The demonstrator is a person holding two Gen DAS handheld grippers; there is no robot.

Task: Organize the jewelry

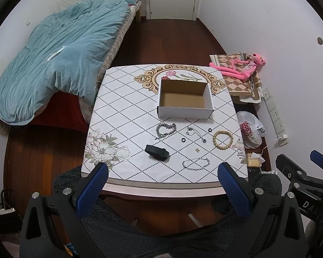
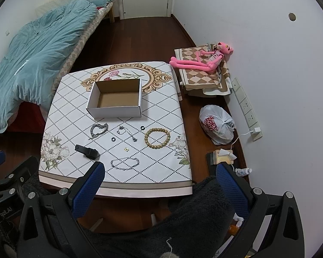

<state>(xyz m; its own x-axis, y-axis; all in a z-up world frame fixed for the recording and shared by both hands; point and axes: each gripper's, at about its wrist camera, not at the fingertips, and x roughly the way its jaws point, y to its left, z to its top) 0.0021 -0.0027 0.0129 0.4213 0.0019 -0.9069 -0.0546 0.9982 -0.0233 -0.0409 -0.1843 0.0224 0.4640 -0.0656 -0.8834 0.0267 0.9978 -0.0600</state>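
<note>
An empty open cardboard box (image 1: 184, 99) (image 2: 116, 99) sits at the back of the patterned table (image 1: 122, 116) (image 2: 165, 111). In front of it lie a chunky silver chain bracelet (image 1: 165, 130) (image 2: 98, 130), a thin silver chain (image 1: 194, 133) (image 2: 127, 132), two small black rings (image 1: 209, 130) (image 1: 183, 140), a wooden bead bracelet (image 1: 223, 139) (image 2: 157, 138), a tiny gold piece (image 1: 197, 149) (image 2: 126, 149), a pearly bracelet (image 1: 195, 164) (image 2: 125, 163) and a black band (image 1: 157, 152) (image 2: 86, 151). My left gripper (image 1: 162, 182) and right gripper (image 2: 160, 185) hang open and empty before the table's near edge.
A bed with a blue duvet (image 1: 53, 64) stands left of the table. A pink plush toy (image 2: 202, 60) lies on folded cloth at the right, with a white plastic bag (image 2: 217, 126), a tissue pack (image 2: 224, 155) and a power strip (image 2: 247, 109) by the wall.
</note>
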